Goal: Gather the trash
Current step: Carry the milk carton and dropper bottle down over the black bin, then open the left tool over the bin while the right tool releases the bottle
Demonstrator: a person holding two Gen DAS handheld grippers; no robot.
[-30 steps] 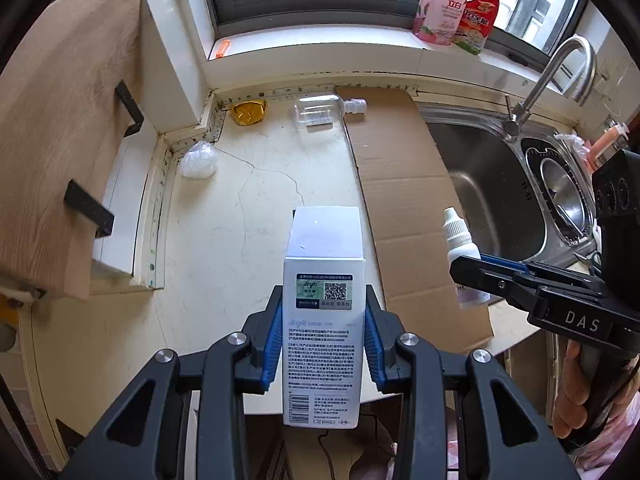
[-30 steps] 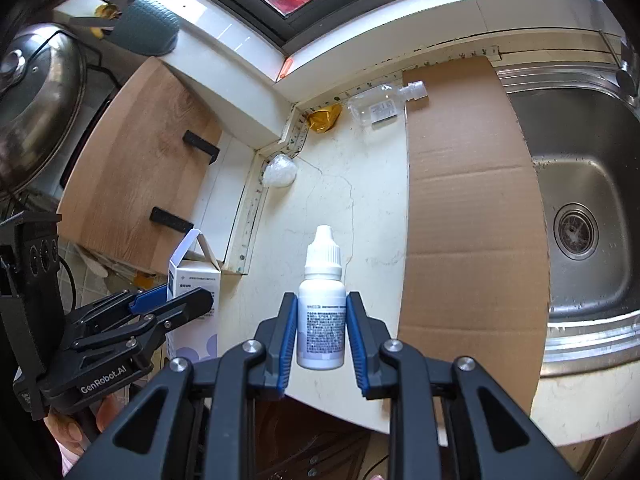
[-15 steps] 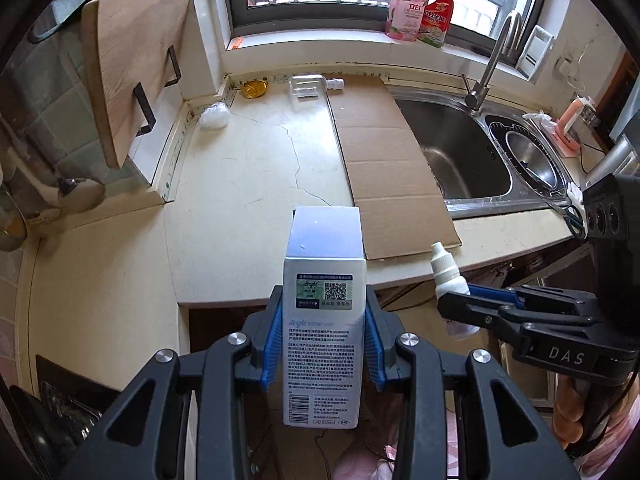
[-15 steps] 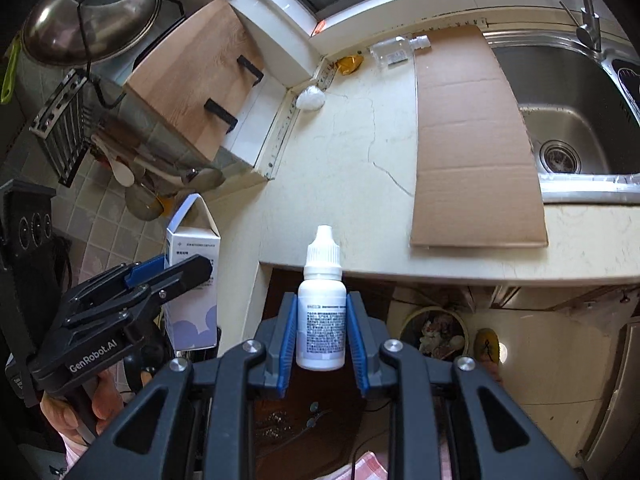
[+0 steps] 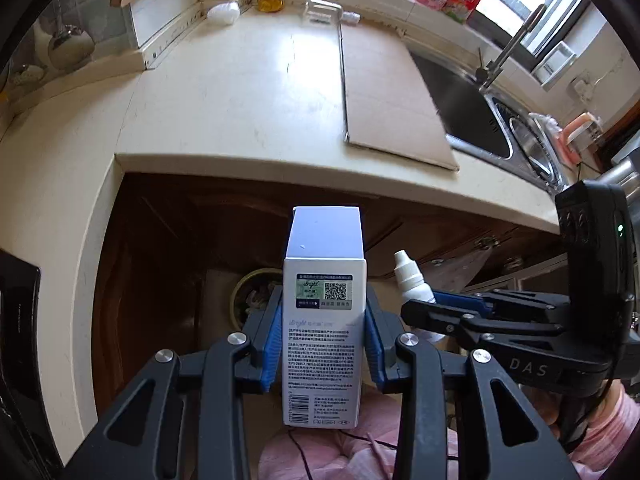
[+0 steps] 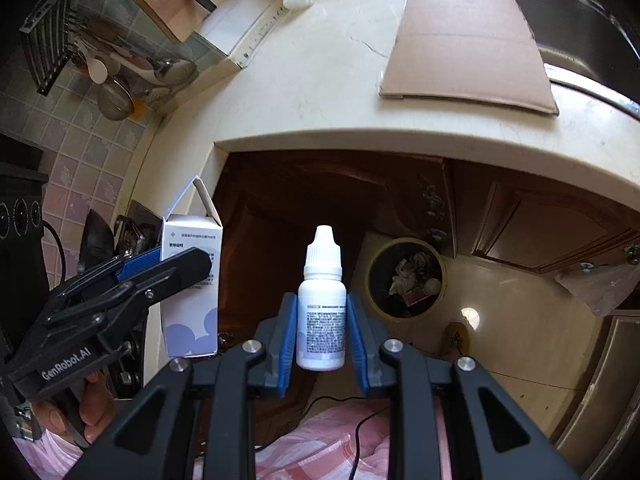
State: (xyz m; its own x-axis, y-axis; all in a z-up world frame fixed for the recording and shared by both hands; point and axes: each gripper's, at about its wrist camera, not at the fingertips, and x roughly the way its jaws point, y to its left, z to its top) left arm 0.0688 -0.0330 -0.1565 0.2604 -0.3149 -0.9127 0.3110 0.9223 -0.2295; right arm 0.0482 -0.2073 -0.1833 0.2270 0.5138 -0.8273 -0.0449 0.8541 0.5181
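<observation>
My left gripper (image 5: 323, 332) is shut on a white and blue carton (image 5: 323, 320) held upright; the carton also shows in the right wrist view (image 6: 192, 280). My right gripper (image 6: 321, 324) is shut on a small white dropper bottle (image 6: 322, 312), which also shows in the left wrist view (image 5: 412, 280). Both are held off the counter, above the floor. A round trash bin (image 6: 406, 278) with scraps in it stands on the floor below, right of the bottle; in the left wrist view the bin (image 5: 250, 292) is partly hidden behind the carton.
The cream counter (image 5: 240, 92) edge is ahead, with a cardboard sheet (image 5: 384, 92), a clear bottle (image 5: 322, 12), a white wad (image 5: 222, 12) and a yellow wrapper (image 5: 270, 2) on it. The sink (image 5: 460, 96) is right. Brown cabinet doors (image 6: 540, 220) stand below.
Both grippers have pulled back and down from the counter with their items. The view now tilts to the cabinet fronts and the trash bin on the floor.
</observation>
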